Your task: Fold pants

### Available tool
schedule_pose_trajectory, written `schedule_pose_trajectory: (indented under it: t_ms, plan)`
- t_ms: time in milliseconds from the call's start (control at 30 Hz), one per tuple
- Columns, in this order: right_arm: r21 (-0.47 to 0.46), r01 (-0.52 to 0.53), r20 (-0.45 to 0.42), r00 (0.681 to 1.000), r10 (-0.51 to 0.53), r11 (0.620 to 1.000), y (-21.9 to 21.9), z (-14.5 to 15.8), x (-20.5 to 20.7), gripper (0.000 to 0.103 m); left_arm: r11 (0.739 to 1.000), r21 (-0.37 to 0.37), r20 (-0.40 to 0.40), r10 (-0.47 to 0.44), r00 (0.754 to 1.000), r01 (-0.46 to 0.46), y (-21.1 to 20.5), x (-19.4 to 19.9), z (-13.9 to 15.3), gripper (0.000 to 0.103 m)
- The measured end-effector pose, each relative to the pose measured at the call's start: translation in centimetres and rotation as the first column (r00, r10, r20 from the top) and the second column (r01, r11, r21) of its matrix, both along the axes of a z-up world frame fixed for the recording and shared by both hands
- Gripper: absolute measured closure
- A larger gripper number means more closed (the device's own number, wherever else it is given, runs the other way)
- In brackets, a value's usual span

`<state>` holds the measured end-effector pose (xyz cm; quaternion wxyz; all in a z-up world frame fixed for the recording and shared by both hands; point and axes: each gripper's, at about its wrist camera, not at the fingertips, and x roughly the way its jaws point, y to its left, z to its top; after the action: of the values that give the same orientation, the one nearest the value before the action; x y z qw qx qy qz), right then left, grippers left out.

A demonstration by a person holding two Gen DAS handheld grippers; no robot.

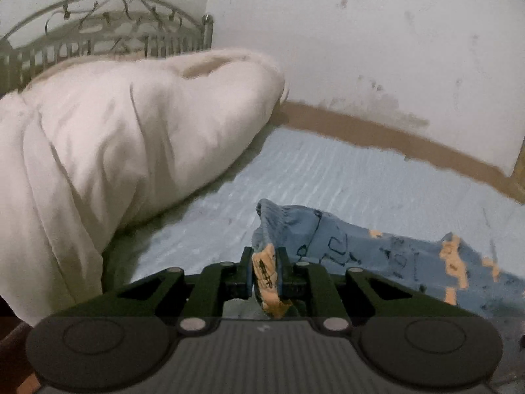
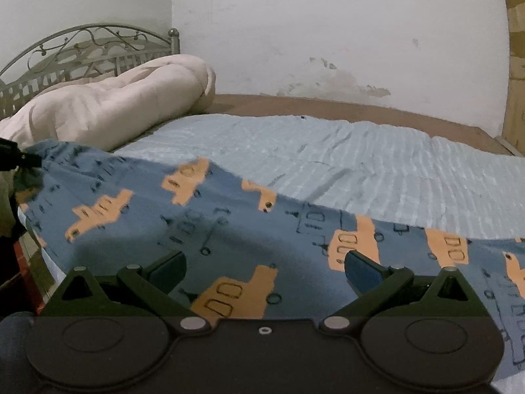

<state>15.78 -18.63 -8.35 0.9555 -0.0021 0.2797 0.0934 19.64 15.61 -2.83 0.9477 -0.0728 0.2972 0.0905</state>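
The pants [image 2: 229, 229] are blue with orange vehicle prints and lie spread across the light blue bed sheet [image 2: 361, 164]. My left gripper [image 1: 265, 259] is shut on a bunched edge of the pants [image 1: 361, 249], which trail off to the right in the left wrist view. That gripper shows as a dark tip at the left edge of the right wrist view [image 2: 19, 159], holding the cloth's far left corner. My right gripper [image 2: 264, 262] is open, its fingers wide apart just above the flat pants, holding nothing.
A bulky white comforter [image 1: 115, 138] is piled at the head of the bed, also in the right wrist view [image 2: 115, 108]. A metal headboard [image 2: 88, 52] stands behind it. A stained white wall [image 2: 328, 32] and brown bed edge [image 2: 328, 105] run along the far side.
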Motion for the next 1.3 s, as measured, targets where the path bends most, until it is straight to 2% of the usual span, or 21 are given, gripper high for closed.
schedule_pose_trajectory:
  t_ms: [133, 233, 300, 400, 467, 533, 600, 733, 767, 833, 900, 1000, 1100, 1167, 1200, 1300]
  plan:
    - [0.004, 0.014, -0.023, 1.0, -0.014, 1.0, -0.5, -0.8, -0.1, 0.001, 1.0, -0.028, -0.064, -0.009, 0.998, 0.007, 0.2, 1.3, -2.2, 0.087]
    - [0.007, 0.019, -0.021, 1.0, -0.019, 1.0, -0.8, -1.0, -0.4, 0.001, 1.0, -0.001, -0.067, 0.005, 0.998, -0.005, -0.3, 1.2, -2.2, 0.073]
    - [-0.007, 0.02, -0.016, 1.0, -0.02, 1.0, -0.7, -0.9, -0.3, 0.001, 0.999, 0.03, -0.056, 0.02, 0.998, -0.018, -1.0, 1.0, -1.7, 0.034]
    - [-0.04, 0.014, 0.007, 1.0, -0.014, 0.999, -0.1, -0.3, 0.3, 0.001, 0.996, 0.078, -0.008, 0.03, 1.0, -0.03, -2.2, 0.0, -0.8, 0.017]
    - [-0.048, -0.006, 0.025, 1.0, 0.007, 0.999, 0.4, 0.5, 1.4, 0.001, 0.994, 0.11, 0.02, 0.004, 1.0, -0.007, -3.6, -0.1, -0.5, 0.007]
    - [-0.065, -0.049, 0.036, 0.998, 0.052, 0.997, 1.6, 1.2, 3.1, 0.001, 0.99, 0.137, 0.018, -0.019, 1.0, 0.017, -4.7, 0.4, -0.7, 0.005]
    - [-0.093, -0.095, 0.03, 0.995, 0.098, 0.991, 3.1, 1.8, 5.4, 0.001, 0.986, 0.163, -0.016, -0.027, 0.999, 0.03, -5.9, 1.0, -1.6, 0.003]
    - [-0.118, -0.204, 0.025, 0.978, 0.209, 0.972, 7.0, 1.9, 10.4, 0.001, 0.958, 0.288, -0.077, 0.012, 0.997, 0.01, -7.2, 1.4, -3.5, 0.002]
    - [-0.12, -0.232, 0.005, 0.972, 0.235, 0.965, 8.0, 1.5, 11.7, 0.001, 0.959, 0.284, -0.085, 0.014, 0.996, 0.011, -7.1, 1.4, -3.8, 0.001]
    - [-0.134, -0.283, -0.036, 0.959, 0.281, 0.95, 9.8, 0.7, 13.9, 0.001, 0.973, 0.229, -0.098, 0.015, 0.995, 0.008, -6.1, 1.3, -4.1, 0.001]
    - [-0.2, -0.311, -0.076, 0.95, 0.302, 0.929, 11.5, -0.4, 15.7, 0.001, 0.986, 0.167, -0.11, 0.018, 0.994, 0.001, -5.0, 1.3, -4.1, 0.0]
    - [-0.272, -0.253, -0.081, 0.968, 0.24, 0.928, 11.4, -1.6, 18.2, 0.001, 0.992, 0.126, -0.116, 0.012, 0.993, 0.003, -4.1, 1.4, -4.1, 0.0]
    - [-0.276, -0.156, -0.059, 0.988, 0.146, 0.948, 9.7, -1.8, 19.9, 0.001, 0.991, 0.136, -0.106, 0.015, 0.994, 0.0, -4.2, 1.1, -4.0, 0.0]
    - [-0.323, -0.068, -0.029, 0.998, 0.062, 0.944, 8.5, -1.7, 20.0, 0.001, 0.989, 0.148, -0.095, 0.025, 0.995, -0.011, -4.4, 0.8, -3.7, 0.001]
    - [-0.323, -0.035, -0.016, 0.999, 0.031, 0.946, 7.6, -1.4, 19.8, 0.001, 0.988, 0.152, -0.086, 0.033, 0.996, -0.02, -4.5, 0.5, -3.5, 0.001]
    - [-0.21, -0.028, 0.007, 1.0, 0.03, 0.977, 4.9, 0.3, 17.0, 0.001, 0.987, 0.154, -0.055, 0.058, 0.997, -0.049, -4.7, 0.2, -2.9, 0.001]
